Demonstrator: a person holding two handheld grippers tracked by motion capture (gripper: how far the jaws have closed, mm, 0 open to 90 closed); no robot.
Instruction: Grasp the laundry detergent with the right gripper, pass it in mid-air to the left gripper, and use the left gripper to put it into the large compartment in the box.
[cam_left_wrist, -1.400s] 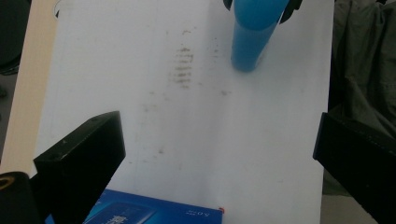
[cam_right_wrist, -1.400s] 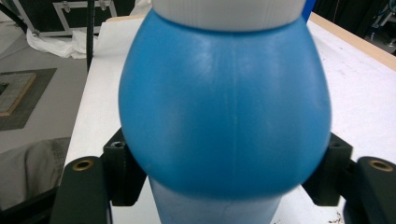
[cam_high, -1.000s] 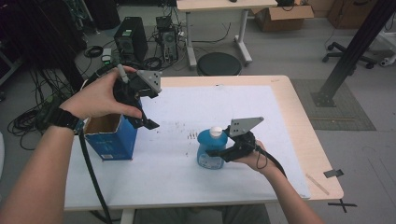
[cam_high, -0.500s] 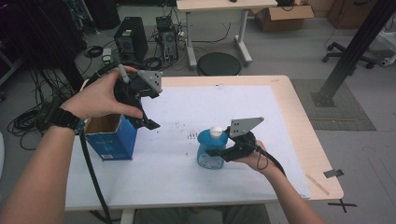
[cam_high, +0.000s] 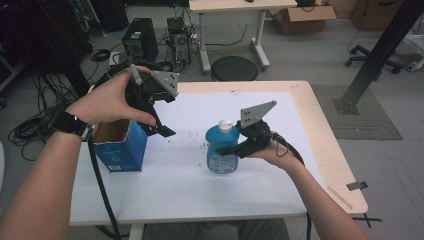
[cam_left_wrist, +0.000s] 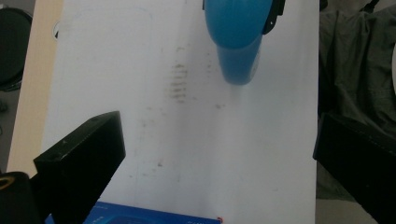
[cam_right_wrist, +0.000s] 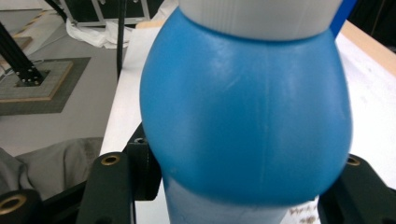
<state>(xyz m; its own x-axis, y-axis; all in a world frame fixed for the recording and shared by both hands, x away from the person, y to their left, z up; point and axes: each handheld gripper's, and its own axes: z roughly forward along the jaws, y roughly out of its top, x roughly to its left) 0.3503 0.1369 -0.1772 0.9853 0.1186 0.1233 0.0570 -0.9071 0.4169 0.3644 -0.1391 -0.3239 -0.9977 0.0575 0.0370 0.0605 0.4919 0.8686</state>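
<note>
High view, left to right: an open blue box (cam_high: 119, 145) stands on the white sheet (cam_high: 175, 185) that covers the table (cam_high: 330, 145). Above the box's right edge the left gripper (cam_high: 159, 127) hangs in the person's left hand (cam_high: 107, 100), its jaws spread wide with nothing between them. Near the middle of the sheet is the blue bottle (cam_high: 221, 150) with its white cap (cam_high: 226, 125) uppermost; the bottle is upright and looks lifted clear of the sheet. The right gripper (cam_high: 231, 149) reaches it from the right, held in the right hand (cam_high: 272, 150), and its jaws have just been closing and now clamp the bottle's body, one jaw on either side.

Left gripper view: the two black jaws stand far apart over the stained sheet, the box's blue edge (cam_left_wrist: 140, 217) just below them and the bottle (cam_left_wrist: 238, 42) well apart, farther along the sheet.

Right gripper view: the bottle's rounded blue shoulder (cam_right_wrist: 247, 112) sits between the jaws, which press its sides
</note>
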